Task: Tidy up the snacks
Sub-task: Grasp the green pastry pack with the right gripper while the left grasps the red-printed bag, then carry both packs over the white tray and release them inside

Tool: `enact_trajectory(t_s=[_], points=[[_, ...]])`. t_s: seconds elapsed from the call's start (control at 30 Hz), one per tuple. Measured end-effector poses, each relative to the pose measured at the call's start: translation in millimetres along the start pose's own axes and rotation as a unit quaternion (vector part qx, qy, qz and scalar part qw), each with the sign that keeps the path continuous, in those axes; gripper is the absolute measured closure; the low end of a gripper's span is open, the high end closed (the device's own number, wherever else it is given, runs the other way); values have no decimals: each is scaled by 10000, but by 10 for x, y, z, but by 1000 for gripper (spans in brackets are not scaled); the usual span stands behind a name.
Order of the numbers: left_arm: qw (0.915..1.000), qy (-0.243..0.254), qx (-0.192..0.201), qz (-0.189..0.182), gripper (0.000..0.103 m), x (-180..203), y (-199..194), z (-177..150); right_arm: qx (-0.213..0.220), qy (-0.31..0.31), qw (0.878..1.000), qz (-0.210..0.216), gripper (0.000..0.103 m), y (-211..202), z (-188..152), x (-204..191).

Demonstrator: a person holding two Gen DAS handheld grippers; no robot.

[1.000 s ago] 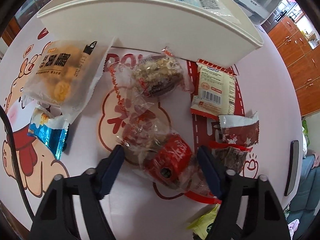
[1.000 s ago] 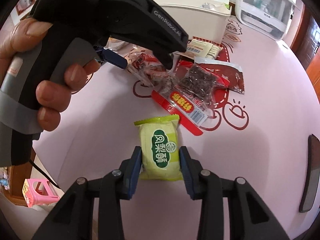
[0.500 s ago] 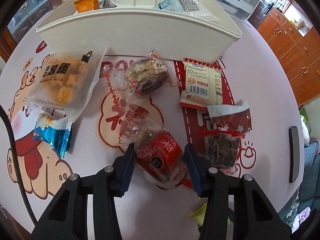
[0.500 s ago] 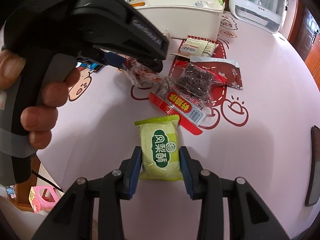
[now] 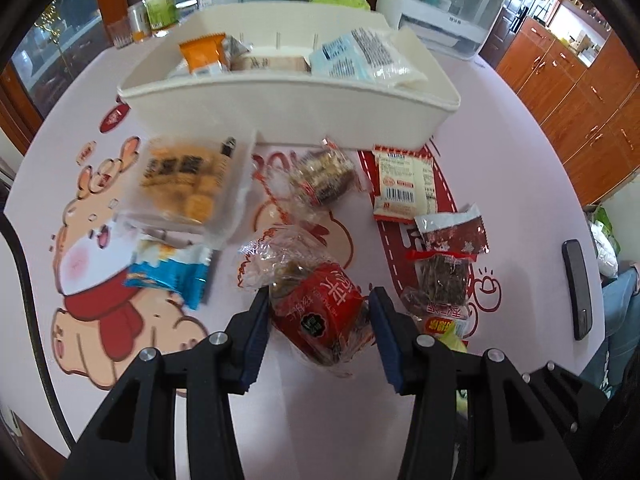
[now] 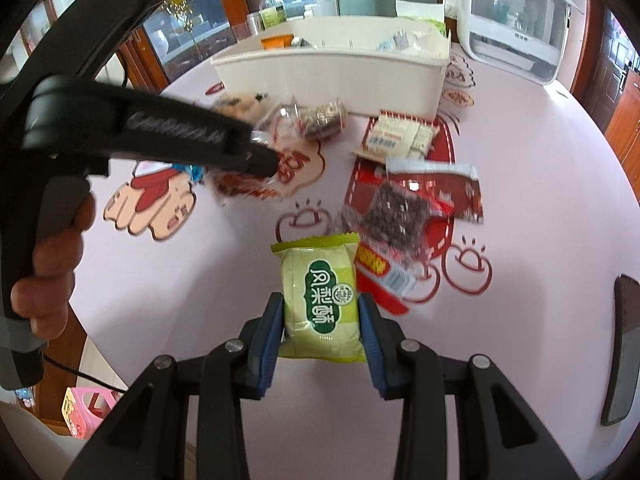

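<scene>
My left gripper is shut on a red-labelled clear snack pack and holds it above the table. My right gripper is shut on a green pastry pack, also lifted. The white bin stands at the back with an orange pack and a pale blue pack inside; it also shows in the right wrist view. The left gripper's body crosses the left of the right wrist view.
Loose packs lie on the pink cartoon tablecloth: a cracker bag, a blue pack, a nut pack, a white barcode pack, dark red packs. A black phone lies at the right edge.
My left gripper has shut on the red-labelled pack and lifted it up and back from the table. My right gripper has risen a little with the green pack.
</scene>
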State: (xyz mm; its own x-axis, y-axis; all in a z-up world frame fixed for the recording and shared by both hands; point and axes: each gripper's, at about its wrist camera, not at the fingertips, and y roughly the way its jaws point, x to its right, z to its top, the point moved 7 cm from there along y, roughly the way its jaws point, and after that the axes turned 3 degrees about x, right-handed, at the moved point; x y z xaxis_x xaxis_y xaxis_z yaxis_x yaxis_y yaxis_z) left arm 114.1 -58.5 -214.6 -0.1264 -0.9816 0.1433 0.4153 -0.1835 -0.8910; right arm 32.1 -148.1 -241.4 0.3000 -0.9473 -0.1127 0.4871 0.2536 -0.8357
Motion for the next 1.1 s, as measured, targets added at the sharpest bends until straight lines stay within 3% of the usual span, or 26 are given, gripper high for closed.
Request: enact_trajectory(t_s=[0.63,1.1], points=[[9953,333,909,79,56,-352,-674,782,1089,439,9931,-9,65,-361,1137,-109],[9824,450,1810,100,56,-520,-1129,1946,1975,942,9752,-331,65,-576,2470,55]])
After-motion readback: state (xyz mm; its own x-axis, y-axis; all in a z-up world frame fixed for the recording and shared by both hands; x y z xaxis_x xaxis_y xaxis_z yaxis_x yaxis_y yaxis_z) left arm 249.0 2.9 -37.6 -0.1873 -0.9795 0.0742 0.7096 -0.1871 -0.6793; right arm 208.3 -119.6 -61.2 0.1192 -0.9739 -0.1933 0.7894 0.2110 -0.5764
